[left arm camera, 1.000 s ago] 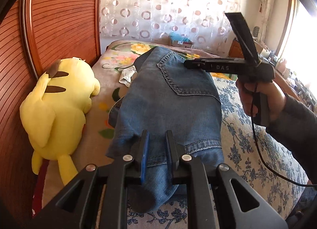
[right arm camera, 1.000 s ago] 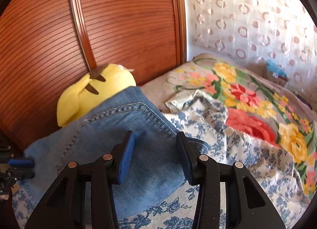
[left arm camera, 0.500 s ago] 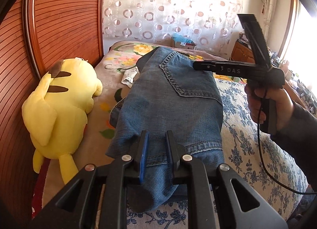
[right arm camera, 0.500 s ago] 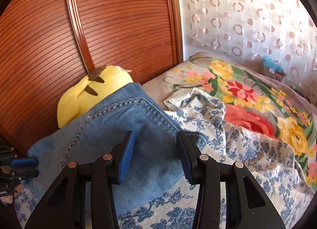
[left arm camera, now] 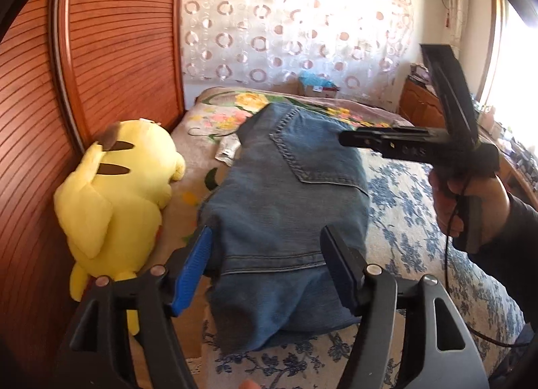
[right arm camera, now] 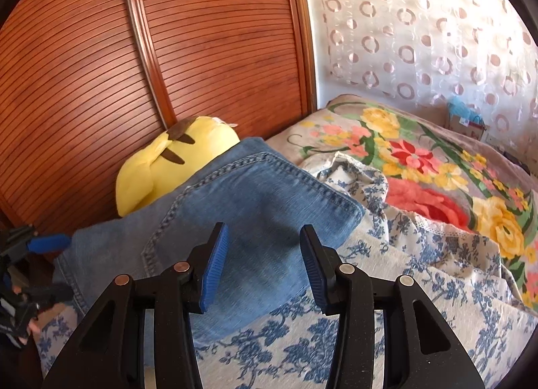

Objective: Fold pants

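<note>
Blue denim pants lie folded into a compact stack on the bed, back pocket up; they also show in the right wrist view. My left gripper is open, its fingers spread either side of the near hem, holding nothing. My right gripper is open and empty above the far end of the pants. The right gripper also shows in the left wrist view, held in a hand above the pants' right side. The left gripper's blue fingertips show at the left edge of the right wrist view.
A yellow plush toy lies left of the pants against the slatted wooden headboard. The bed has a blue floral cover and a bright flowered blanket. A dotted curtain hangs behind. A small box stands at the far end.
My left gripper has opened wide and let go of the pants' near hem. The right gripper has drawn back a little, still open.
</note>
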Available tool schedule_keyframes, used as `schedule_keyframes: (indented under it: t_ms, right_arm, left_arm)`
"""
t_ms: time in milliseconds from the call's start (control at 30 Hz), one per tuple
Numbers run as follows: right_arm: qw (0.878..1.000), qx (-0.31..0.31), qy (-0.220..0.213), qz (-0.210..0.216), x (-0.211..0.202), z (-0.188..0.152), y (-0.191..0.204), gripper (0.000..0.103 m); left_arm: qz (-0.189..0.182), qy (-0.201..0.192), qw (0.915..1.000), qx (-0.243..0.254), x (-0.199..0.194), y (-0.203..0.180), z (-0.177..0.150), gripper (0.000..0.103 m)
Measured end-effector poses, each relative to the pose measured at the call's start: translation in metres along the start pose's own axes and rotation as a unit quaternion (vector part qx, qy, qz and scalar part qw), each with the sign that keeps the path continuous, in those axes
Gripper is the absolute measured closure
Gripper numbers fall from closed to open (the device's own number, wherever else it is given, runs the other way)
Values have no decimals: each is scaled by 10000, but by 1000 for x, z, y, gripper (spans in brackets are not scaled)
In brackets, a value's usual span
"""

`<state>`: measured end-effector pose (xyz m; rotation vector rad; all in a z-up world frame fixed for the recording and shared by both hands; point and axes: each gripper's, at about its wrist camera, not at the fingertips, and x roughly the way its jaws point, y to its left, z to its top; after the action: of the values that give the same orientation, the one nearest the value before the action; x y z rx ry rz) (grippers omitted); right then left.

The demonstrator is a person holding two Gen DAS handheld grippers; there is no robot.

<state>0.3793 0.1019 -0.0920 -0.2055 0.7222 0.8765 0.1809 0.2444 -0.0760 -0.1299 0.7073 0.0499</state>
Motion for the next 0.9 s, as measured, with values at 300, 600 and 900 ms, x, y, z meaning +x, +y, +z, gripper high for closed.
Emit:
schedule_keyframes:
  t_ms: [300, 600, 900]
  right_arm:
    - [9999, -64, -17, -114, -6, -9, 8, 36]
    - [9998, -122, -68, -136, -11, -16, 16, 18]
    - [9998, -114, -84, -156, -18, -22, 22, 16]
  left_arm:
    - [99, -99, 9996, -263, -7, 10, -2, 35]
    - [227, -151, 9991, -309, -13, 9, -1, 24]
    - [338, -26, 9989, -316, -10, 3, -5, 23]
